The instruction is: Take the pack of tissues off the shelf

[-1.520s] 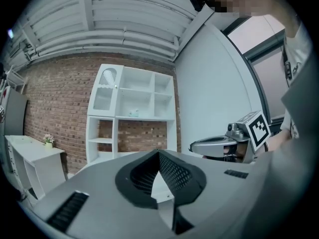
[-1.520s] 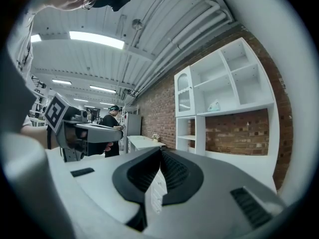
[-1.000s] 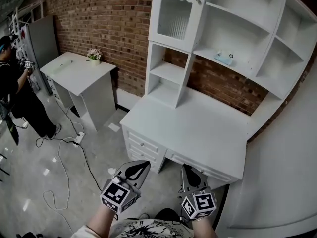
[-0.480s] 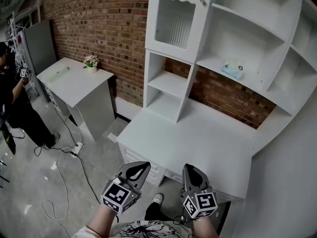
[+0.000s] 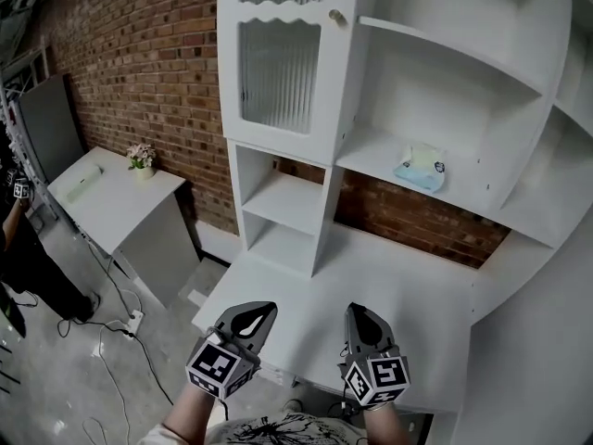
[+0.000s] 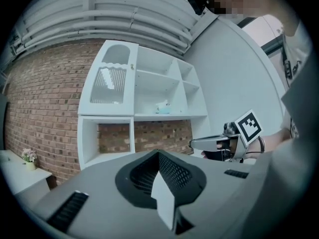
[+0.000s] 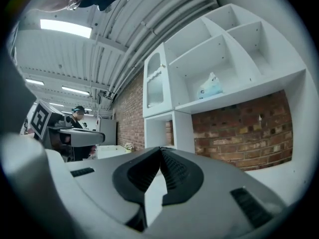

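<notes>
Shelving looms closer than a second ago; tissues (image 5: 419,166) sit higher and nearer, both grippers low as before.
Tissues lie on the middle shelf (image 5: 371,160), right of its centre, close to the front edge, well above the grippers. Left gripper (image 5: 252,321) and right gripper (image 5: 363,323) hover over the desk's (image 5: 398,286) front edge, jaws pressed together, nothing between. Likely risk: reaching with jaws unparted would shove the soft pack to the back wall or off the edge; a pinch on loose wrap may slip. Glazed door (image 5: 278,63) flanks the bay on the left; nothing blocks the reach. Side table (image 5: 111,193), flowers (image 5: 141,156) and a person (image 5: 23,258) stand well apart at left.
</notes>
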### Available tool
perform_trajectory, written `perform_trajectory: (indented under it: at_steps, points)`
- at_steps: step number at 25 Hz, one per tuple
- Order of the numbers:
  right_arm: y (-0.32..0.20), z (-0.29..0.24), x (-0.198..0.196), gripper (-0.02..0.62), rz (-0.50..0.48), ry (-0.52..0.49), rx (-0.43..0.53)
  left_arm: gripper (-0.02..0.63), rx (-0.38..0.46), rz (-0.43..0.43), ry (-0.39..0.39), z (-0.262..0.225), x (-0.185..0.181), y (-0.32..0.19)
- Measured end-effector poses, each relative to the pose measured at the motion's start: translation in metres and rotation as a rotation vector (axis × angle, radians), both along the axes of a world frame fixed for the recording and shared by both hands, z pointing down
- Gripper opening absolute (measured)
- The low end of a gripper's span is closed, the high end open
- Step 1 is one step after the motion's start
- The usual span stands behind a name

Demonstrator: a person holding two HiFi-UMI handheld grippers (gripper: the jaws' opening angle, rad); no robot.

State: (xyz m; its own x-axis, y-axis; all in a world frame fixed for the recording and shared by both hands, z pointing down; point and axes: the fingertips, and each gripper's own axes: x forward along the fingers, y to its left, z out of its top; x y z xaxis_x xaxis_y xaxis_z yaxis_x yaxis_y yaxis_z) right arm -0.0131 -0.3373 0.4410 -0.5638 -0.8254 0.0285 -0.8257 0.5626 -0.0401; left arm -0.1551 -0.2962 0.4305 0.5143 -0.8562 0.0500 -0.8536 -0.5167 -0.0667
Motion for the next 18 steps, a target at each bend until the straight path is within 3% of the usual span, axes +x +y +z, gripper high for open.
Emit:
perform_trajectory:
  at_steps: [18]
  points:
    - [-0.095,-0.058,0.064,0.006,0.229,0.048,0.109,0.009,0.073,0.262,0.031,-0.036,0.064,-0.138]
